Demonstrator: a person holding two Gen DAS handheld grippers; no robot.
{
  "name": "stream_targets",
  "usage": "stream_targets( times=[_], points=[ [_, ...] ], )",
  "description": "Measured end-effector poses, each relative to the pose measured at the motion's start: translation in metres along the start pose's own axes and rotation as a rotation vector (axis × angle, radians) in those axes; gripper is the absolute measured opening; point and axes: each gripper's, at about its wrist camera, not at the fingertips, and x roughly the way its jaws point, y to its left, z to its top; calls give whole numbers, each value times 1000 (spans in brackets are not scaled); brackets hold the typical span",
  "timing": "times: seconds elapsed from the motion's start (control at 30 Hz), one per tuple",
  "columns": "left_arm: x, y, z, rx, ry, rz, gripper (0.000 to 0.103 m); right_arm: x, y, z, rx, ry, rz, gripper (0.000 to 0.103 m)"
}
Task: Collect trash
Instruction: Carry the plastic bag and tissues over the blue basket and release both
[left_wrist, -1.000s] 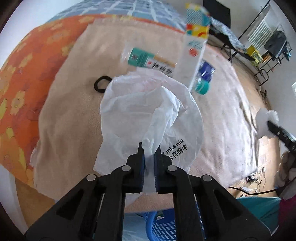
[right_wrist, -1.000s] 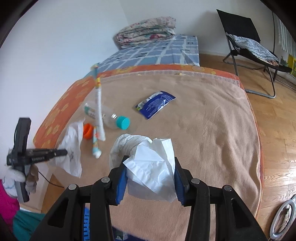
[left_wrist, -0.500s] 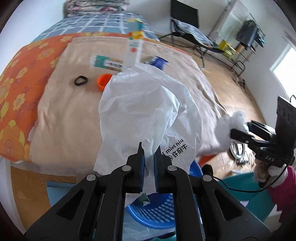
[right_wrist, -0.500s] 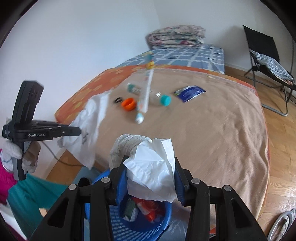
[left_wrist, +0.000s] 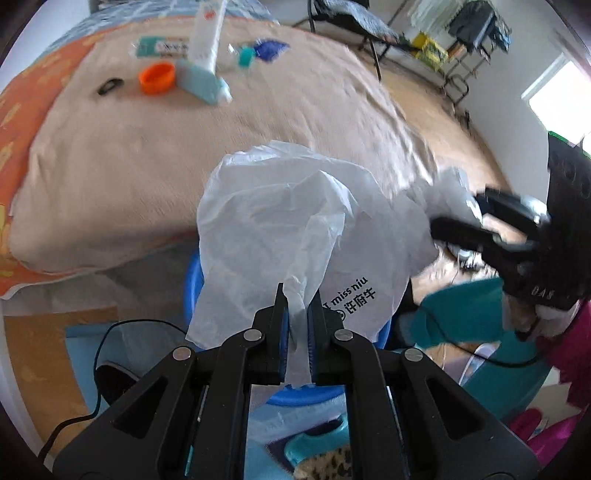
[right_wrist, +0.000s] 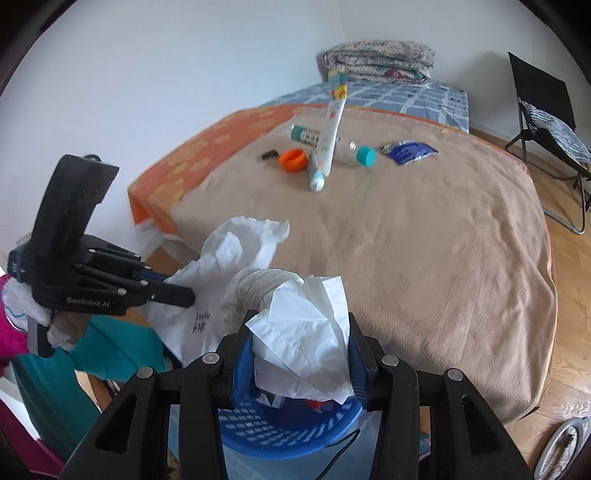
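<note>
Landmark: the blue basket (right_wrist: 291, 424) on the floor at the foot of the bed (right_wrist: 424, 240).

Left of the basket, seen from the right wrist cam: left gripper (right_wrist: 177, 293), jaws pressed together on a white plastic bag (right_wrist: 207, 291). The bag hangs just above and beside the basket's left rim. Same grip from the left wrist cam: left gripper (left_wrist: 297, 306) pinches a thin fold of the plastic bag (left_wrist: 280, 229), which balloons out ahead and covers most of the basket (left_wrist: 190, 273).

Directly over the basket: right gripper (right_wrist: 301, 339), jaws about half spread and clamped on a wad of white tissue paper (right_wrist: 306, 332). Pads press both sides of the wad. Some trash is already inside the basket, red and green bits, too hidden to name.

Beyond the basket, on the tan blanket, far end of the bed, L to R: small black item (right_wrist: 269, 155), orange cap (right_wrist: 293, 160), tube (right_wrist: 327, 147) propped at a slant, clear bottle w/ teal cap (right_wrist: 364, 155), blue wrapper (right_wrist: 408, 152). All well apart from the basket.

Far right of the basket, across the wood floor: black folding chair (right_wrist: 546, 110).
</note>
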Motion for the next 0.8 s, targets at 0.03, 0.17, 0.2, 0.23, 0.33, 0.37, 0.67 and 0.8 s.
stream_targets(
  times=[0.03,0.17,0.2,0.23,0.33,0.37,0.67,0.8],
  points=[
    [7,-3,-5,5,24,0,6,3,0,-2,-1,10,-3,45],
    [32,-6,-18,-6,118,-16,6,13,0,-12,8,56,-4,45],
    [39,-8,-22,-5,141,-17,6,16,1,-15,5,67,-6,45],
    [46,-9,-27,-3,164,-17,6,21,1,-18,2,86,-10,45],
    [59,-9,-36,-7,201,-9,6,33,4,-29,-3,137,-8,45],
    [62,-8,-38,-15,212,-14,6,36,5,-31,-6,148,-9,45],
    [71,-5,-43,-52,241,0,6,55,0,-45,19,221,-16,46],
    [68,-1,-37,-80,219,12,15,56,-4,-45,44,222,-15,49]
  ],
)
